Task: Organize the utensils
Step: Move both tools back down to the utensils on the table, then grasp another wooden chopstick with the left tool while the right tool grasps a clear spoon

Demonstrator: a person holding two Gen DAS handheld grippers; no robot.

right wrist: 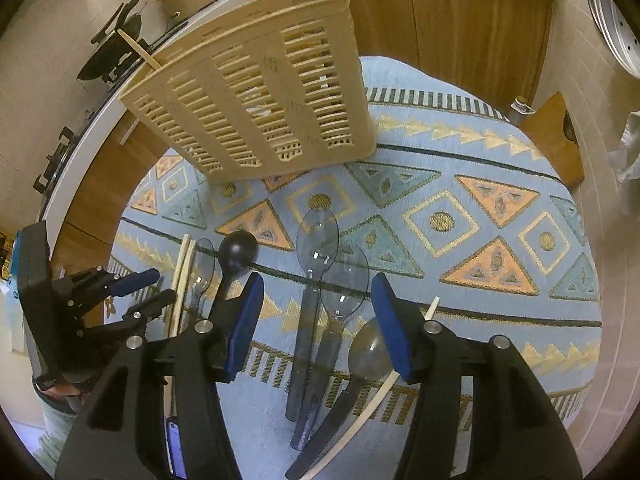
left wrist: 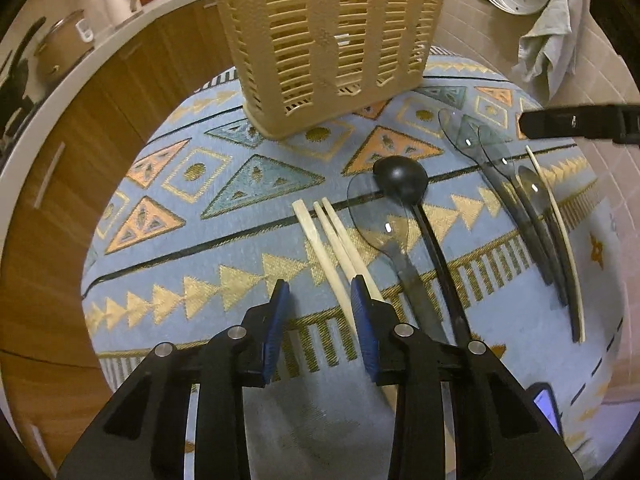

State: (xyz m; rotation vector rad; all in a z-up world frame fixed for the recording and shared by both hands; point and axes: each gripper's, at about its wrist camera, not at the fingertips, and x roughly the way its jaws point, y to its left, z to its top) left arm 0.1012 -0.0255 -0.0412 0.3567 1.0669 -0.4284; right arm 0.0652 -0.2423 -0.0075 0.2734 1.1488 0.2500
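Pale chopsticks [left wrist: 332, 240], clear spoons [right wrist: 320, 248] and black ladle [left wrist: 400, 178] lie flat on patterned cloth [left wrist: 224, 200], slatted beige basket [left wrist: 328, 40] at 12 o'clock. Left gripper [left wrist: 320, 300] spread over chopsticks; right gripper [right wrist: 318, 308] spread over spoons.

Your left wrist cam sits low over the near edge of the patterned cloth [left wrist: 224, 216], looking forward and down past its own fingers toward the slatted basket [left wrist: 328, 40], close in. Your right wrist cam looks the same way from further right and slightly higher, basket [right wrist: 256, 92] up-left in frame. Both share the basket, black ladle [left wrist: 400, 178] [right wrist: 238, 246] and clear spoons [left wrist: 480, 148] [right wrist: 318, 240]; right cam also catches the left gripper [right wrist: 154, 286].
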